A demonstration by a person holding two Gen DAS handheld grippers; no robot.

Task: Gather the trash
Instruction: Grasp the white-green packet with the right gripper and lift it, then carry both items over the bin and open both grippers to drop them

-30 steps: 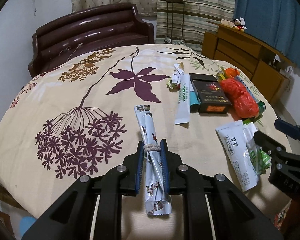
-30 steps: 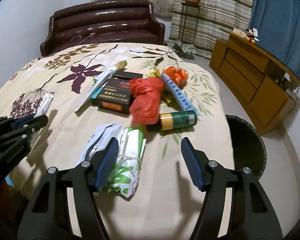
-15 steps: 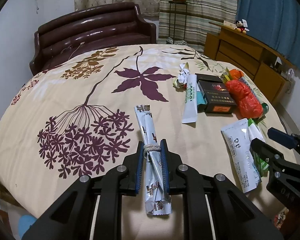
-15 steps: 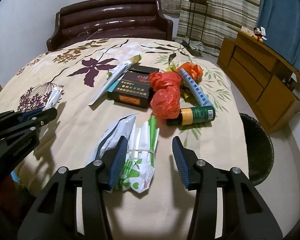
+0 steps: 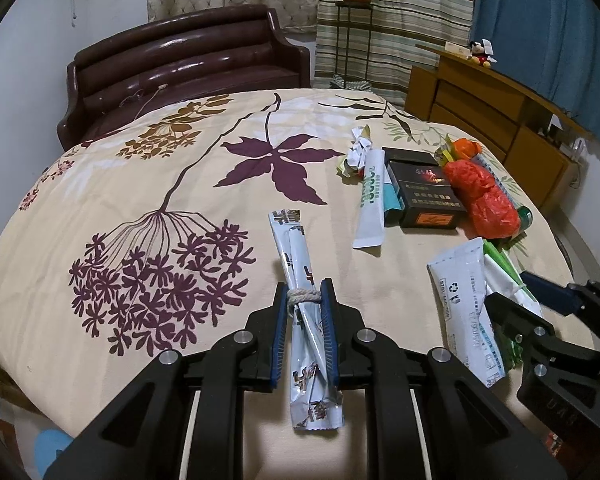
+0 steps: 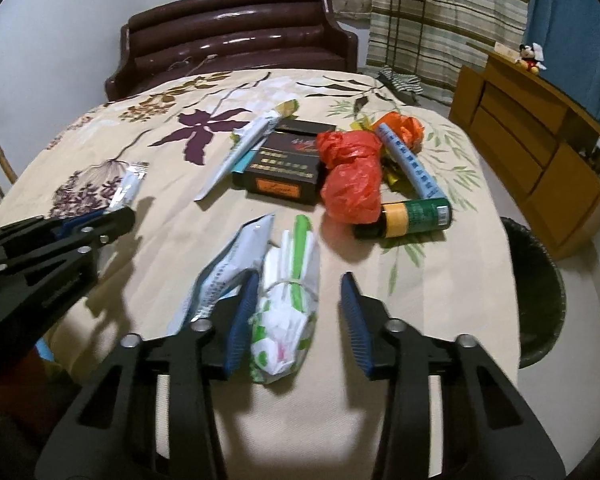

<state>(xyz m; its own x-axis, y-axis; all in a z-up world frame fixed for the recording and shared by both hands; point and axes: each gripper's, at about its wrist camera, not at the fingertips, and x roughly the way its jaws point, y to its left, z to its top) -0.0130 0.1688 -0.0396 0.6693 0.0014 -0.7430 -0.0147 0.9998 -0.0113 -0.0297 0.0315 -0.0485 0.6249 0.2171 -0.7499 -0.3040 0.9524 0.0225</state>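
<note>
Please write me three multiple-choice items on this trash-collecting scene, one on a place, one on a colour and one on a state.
1. Where does the dark waste bin stand?
A. on the sofa
B. on the floor beside the table's edge
C. on the wooden cabinet

2. What colour is the crumpled plastic bag?
A. red-orange
B. blue
C. black

3. How is the left gripper?
A. wide open over bare cloth
B. shut on the string-tied silver wrapper bundle
C. holding the green can

Answers: 1 B, the right wrist view shows it down past the tablecloth; 2 A, plain in both views; 3 B, both blue pads press the bundle.
</note>
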